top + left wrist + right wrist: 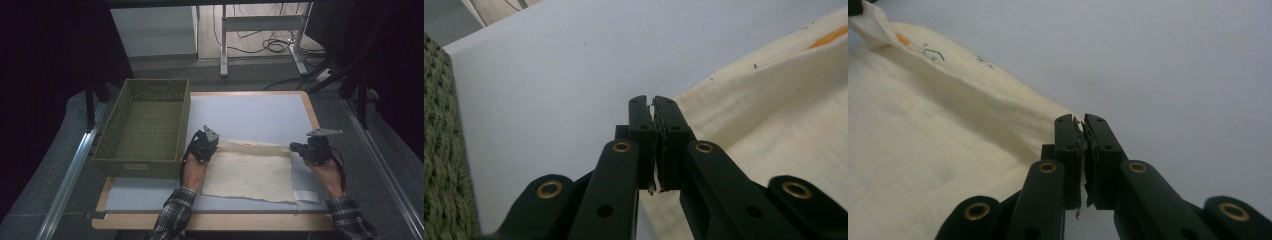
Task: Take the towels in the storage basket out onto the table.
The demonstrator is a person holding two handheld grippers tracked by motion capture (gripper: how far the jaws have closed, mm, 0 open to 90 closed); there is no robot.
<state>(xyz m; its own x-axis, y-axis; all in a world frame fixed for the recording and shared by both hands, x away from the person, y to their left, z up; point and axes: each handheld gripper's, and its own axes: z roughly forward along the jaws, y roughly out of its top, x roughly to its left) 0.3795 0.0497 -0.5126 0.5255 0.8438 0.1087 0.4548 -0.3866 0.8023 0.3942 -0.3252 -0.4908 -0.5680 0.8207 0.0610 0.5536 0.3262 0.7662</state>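
Cream cloth (250,172) spread between left gripper (218,141) and right gripper (293,147); jaws pressed together, far corners apparently pinched.

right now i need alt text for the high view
Two hands each hold a hand-held gripper, left and right, at the far corners of a cream cloth on a white table. A green basket sits left.

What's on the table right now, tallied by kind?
Green woven plastic basket: 1
Cream cloth with a folded far edge: 1
Black two-jaw grippers, left and right: 2
Total: 4
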